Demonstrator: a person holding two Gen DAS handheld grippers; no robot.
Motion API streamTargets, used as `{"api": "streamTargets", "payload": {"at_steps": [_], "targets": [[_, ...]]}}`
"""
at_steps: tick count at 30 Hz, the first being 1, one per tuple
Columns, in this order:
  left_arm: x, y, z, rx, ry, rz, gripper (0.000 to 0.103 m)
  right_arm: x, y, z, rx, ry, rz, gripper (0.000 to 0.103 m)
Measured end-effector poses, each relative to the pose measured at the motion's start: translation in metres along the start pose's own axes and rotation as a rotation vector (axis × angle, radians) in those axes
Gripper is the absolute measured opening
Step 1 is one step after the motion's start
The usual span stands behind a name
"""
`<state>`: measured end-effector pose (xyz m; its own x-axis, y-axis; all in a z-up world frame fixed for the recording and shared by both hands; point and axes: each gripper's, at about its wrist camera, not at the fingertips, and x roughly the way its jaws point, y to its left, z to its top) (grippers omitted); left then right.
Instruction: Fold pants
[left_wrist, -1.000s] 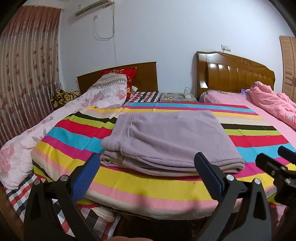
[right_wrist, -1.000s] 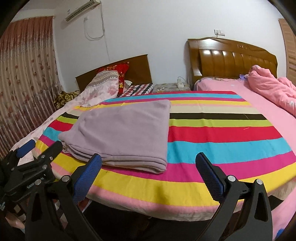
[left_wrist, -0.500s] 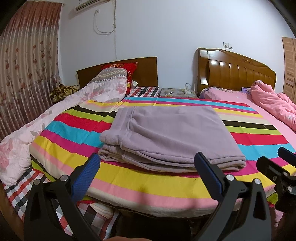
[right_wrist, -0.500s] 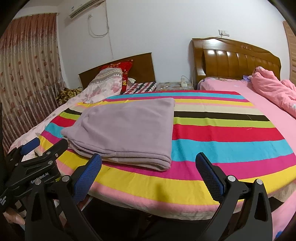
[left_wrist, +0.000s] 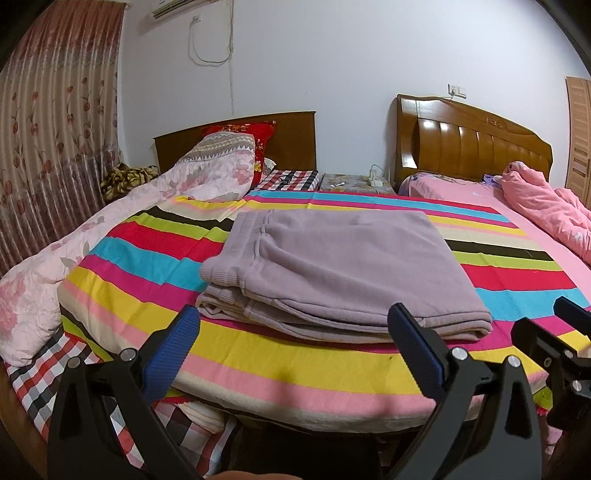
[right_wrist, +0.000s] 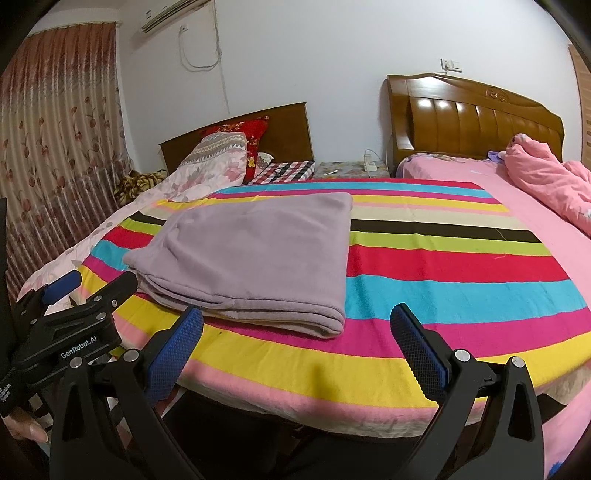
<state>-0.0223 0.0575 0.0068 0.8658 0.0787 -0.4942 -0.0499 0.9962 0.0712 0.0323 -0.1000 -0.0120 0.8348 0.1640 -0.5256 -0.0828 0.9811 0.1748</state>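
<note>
The mauve pants (left_wrist: 340, 269) lie folded in a flat stack on the striped blanket (left_wrist: 147, 258), waistband at the left. They also show in the right wrist view (right_wrist: 255, 254). My left gripper (left_wrist: 295, 343) is open and empty, held off the bed's near edge, just short of the pants. My right gripper (right_wrist: 297, 339) is open and empty, also off the near edge, to the right of the pants. The left gripper shows at the left of the right wrist view (right_wrist: 74, 302); the right gripper's fingers (left_wrist: 569, 314) show at the right of the left wrist view.
A floral quilt (left_wrist: 74, 251) lies left of the blanket, with pillows (left_wrist: 225, 151) by a wooden headboard (left_wrist: 291, 136). A second bed with a pink sheet (right_wrist: 535, 206) and pink duvet (left_wrist: 546, 210) stands right. A nightstand (left_wrist: 354, 182) sits between the beds.
Both grippers have drawn back and tilted up slightly from the bed; the pants sit a little lower in view. Both stay open. The pants have not moved.
</note>
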Motion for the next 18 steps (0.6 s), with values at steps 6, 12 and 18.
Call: {"api": "streamTargets", "payload": {"at_steps": [6,12,18], "targets": [[0.0,0.0009,0.0001,-0.001,0.0,-0.001,0.101,-0.0002,0.0,0.0006,-0.006,0.001,0.002,0.098],[-0.0003,-0.0001,-0.0004,-0.008,0.0,0.005,0.101,-0.0004,0.0013,0.0002,-0.005,0.001,0.001,0.098],[-0.0031,-0.0014,0.0011,-0.02,-0.004,0.014,0.101,-0.0003,0.0013,0.0006,-0.008,0.0,0.001,0.098]]}}
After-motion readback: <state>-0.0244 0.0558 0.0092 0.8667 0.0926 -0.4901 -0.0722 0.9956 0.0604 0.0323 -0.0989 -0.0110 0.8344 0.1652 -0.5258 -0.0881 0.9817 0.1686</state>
